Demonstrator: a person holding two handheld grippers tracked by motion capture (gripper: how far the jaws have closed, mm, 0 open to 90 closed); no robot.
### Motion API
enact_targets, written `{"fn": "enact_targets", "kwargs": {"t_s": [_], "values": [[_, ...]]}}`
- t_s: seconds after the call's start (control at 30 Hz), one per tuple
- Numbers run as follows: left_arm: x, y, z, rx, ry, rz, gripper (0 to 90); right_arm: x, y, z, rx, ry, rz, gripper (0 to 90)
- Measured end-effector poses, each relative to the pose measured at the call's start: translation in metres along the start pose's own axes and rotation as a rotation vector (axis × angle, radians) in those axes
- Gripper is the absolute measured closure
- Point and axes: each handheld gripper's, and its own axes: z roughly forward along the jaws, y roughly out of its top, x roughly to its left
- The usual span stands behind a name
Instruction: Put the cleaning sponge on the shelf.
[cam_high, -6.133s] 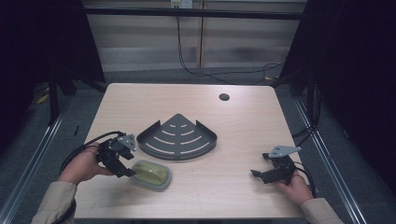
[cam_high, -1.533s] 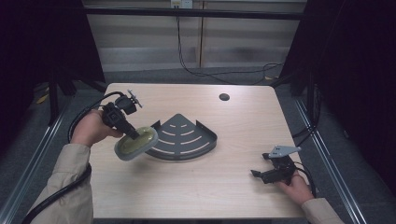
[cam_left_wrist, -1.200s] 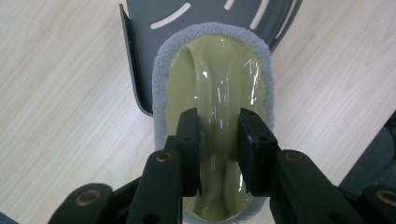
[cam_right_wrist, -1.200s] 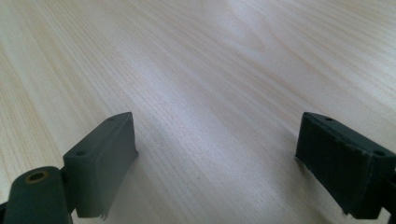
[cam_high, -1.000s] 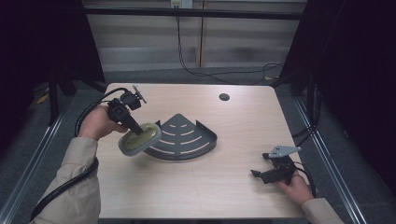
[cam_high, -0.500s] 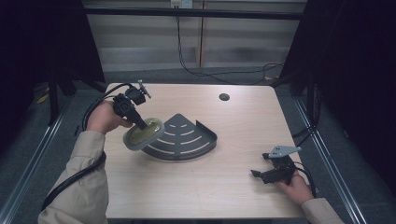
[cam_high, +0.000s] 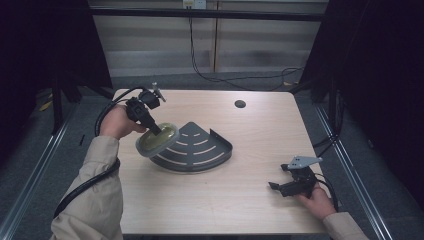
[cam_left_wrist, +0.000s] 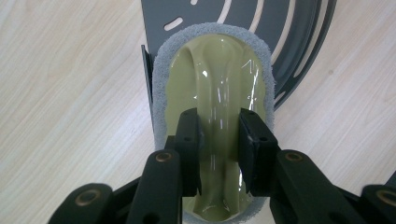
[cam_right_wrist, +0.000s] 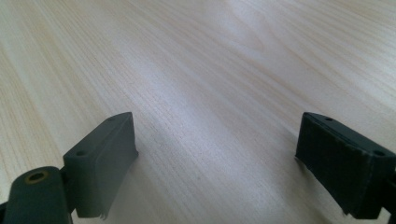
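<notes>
An oval olive-green scrubber with a grey fuzzy rim hangs in the air over the left edge of a dark grey quarter-round corner rack. My left gripper is shut on the raised glossy handle ridge of the scrubber, one pad on each side. The slotted rack lies just beyond and beneath it in the left gripper view. My right gripper rests low at the table's front right, open, with bare wood between its pads.
The light wooden table has a small dark round hole near its far edge. A black cable loops from the left gripper off the table's left side. Metal rails and dark floor flank the table.
The left gripper has carried the scrubber from the front left of the table up and rightwards, over the rack's left edge. The right gripper has stayed still.
</notes>
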Motion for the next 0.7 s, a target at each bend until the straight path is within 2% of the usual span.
{"fn": "enact_targets", "kwargs": {"t_s": [0.4,0.7], "values": [[0.001,0.013,0.007,0.002,0.012,0.005,71.6,0.000,0.000,0.000,0.001,0.001,-0.002,11.7],[0.002,0.022,0.022,0.017,0.008,0.010,71.6,0.000,0.000,0.000,0.002,0.001,0.000,11.7]]}}
